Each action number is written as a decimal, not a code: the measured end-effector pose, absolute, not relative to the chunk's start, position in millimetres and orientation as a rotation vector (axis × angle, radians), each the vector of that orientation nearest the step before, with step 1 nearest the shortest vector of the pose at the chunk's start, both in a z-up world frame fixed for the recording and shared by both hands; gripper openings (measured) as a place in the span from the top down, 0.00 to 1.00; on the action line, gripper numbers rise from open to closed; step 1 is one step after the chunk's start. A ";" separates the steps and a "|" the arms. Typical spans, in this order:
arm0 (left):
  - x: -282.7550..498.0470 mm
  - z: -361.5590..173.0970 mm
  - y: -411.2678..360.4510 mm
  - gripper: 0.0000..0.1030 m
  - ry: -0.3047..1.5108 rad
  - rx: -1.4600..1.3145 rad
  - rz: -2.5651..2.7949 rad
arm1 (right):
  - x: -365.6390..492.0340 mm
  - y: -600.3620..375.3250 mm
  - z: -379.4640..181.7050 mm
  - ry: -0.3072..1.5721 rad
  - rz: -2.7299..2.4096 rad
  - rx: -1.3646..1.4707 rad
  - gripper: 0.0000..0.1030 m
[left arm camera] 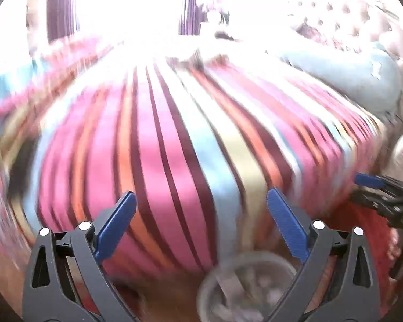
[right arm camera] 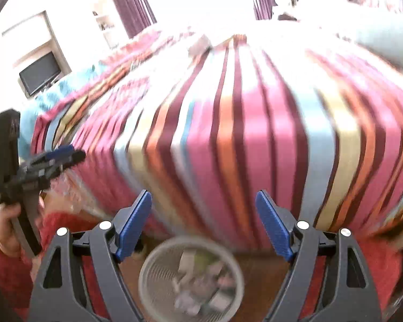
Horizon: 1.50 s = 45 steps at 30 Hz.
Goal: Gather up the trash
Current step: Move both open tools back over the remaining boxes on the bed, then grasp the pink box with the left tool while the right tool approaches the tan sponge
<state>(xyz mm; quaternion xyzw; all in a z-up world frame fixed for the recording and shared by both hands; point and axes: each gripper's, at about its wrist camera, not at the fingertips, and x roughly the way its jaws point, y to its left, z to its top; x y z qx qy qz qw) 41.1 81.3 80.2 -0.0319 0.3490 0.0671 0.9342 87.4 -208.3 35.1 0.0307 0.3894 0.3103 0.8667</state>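
Observation:
A round mesh bin (right arm camera: 147, 268) stands on the floor at the foot of a bed, below both grippers, with crumpled paper scraps (right arm camera: 190, 289) inside. In the left wrist view the same bin (left arm camera: 209, 281) shows blurred at the bottom. My left gripper (left arm camera: 201, 194) is open with nothing between its blue pads. My right gripper (right arm camera: 203, 194) is open too, also with nothing in it. Both hang above the bin and face the striped bedcover (right arm camera: 255, 134). A small pale thing (right arm camera: 200, 44) lies at the bed's far end, too blurred to name.
A light blue pillow (left arm camera: 349, 72) and a tufted headboard (left arm camera: 335, 13) are at the right. A TV (right arm camera: 40, 73) stands at the far left by purple curtains (right arm camera: 131, 2). A hand (right arm camera: 5, 222) in a red sleeve holds the left gripper (right arm camera: 67, 155).

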 end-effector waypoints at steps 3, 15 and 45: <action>98.1 102.5 99.5 0.08 0.645 -0.040 0.168 | 128.1 -201.5 54.4 0.754 0.619 0.042 0.26; 317.7 92.5 160.6 0.08 0.678 -0.081 0.183 | 300.9 -145.4 75.0 0.687 0.516 -0.026 0.26; 477.4 55.5 185.1 0.22 0.786 -0.228 0.071 | 544.9 -54.1 56.8 0.770 0.461 -0.001 0.26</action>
